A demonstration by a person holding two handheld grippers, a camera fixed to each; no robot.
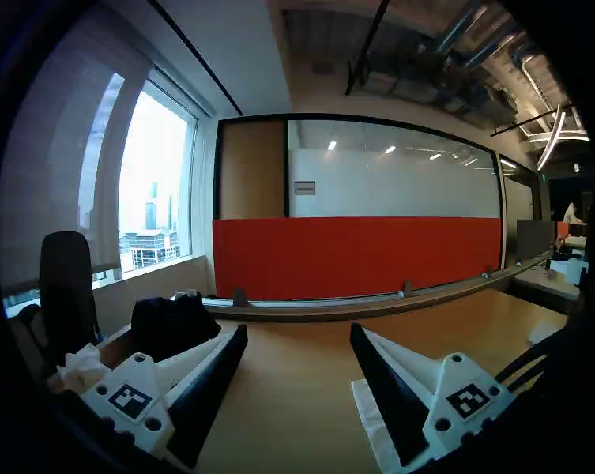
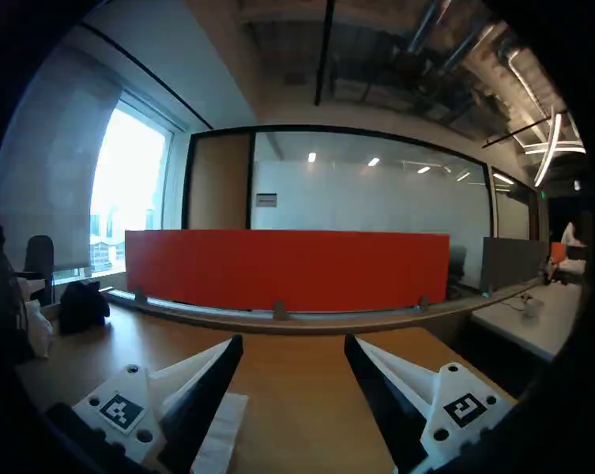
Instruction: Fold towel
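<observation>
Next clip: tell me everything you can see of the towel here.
The towel is white, soft-looking cloth lying flat on the wooden desk. A strip of it shows low in the left gripper view, running under the open left gripper; another part shows in the right gripper view beneath the open right gripper. Neither gripper holds it; whether a finger touches it cannot be told.

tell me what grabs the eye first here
The long bright red partition panel along the far edge of the light wooden desk dominates both views. Nearer, a white cloth towel lies on the desk, by the open jaws of the right gripper. A sunlit window glows at left.
</observation>
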